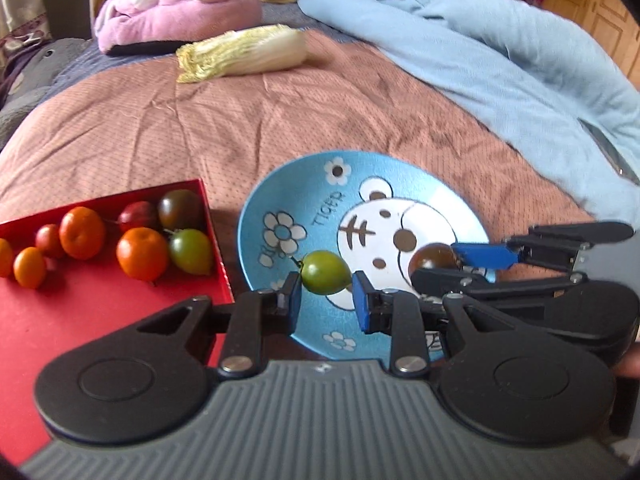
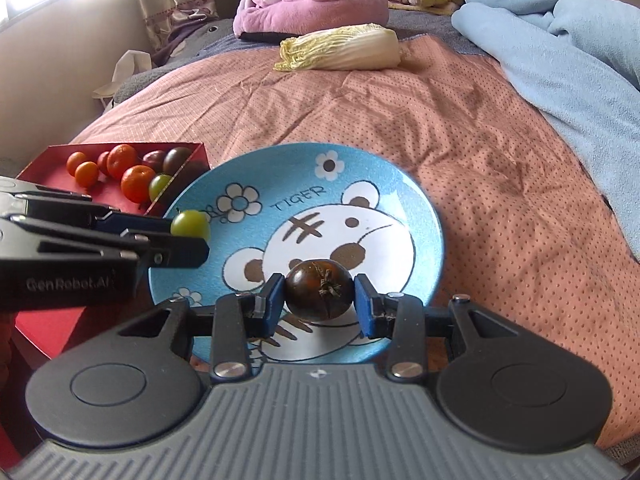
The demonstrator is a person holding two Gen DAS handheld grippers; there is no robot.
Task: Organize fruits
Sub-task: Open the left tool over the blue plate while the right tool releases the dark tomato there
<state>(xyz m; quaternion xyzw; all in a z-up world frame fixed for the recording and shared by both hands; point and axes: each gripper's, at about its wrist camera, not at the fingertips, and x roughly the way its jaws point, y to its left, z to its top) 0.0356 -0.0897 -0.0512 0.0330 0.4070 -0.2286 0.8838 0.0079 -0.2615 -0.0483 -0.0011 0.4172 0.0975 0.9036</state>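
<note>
A blue tiger plate (image 1: 288, 200) (image 2: 400, 184) lies on the bed. My left gripper (image 1: 325, 294) is shut on a green tomato (image 1: 325, 273) over the plate's left part; that tomato also shows in the right wrist view (image 2: 190, 224). My right gripper (image 2: 318, 300) is shut on a dark brown tomato (image 2: 319, 290) over the plate's near part; this tomato also shows in the left wrist view (image 1: 434, 258). A red tray (image 1: 80, 312) (image 2: 52, 176) left of the plate holds several orange, red, dark and green fruits (image 1: 142, 254).
A napa cabbage (image 1: 244, 54) (image 2: 344, 50) lies farther back on the salmon bedspread (image 1: 240, 120). A light blue blanket (image 1: 480, 48) is bunched on the right. A pink plush toy (image 1: 176, 12) sits at the back.
</note>
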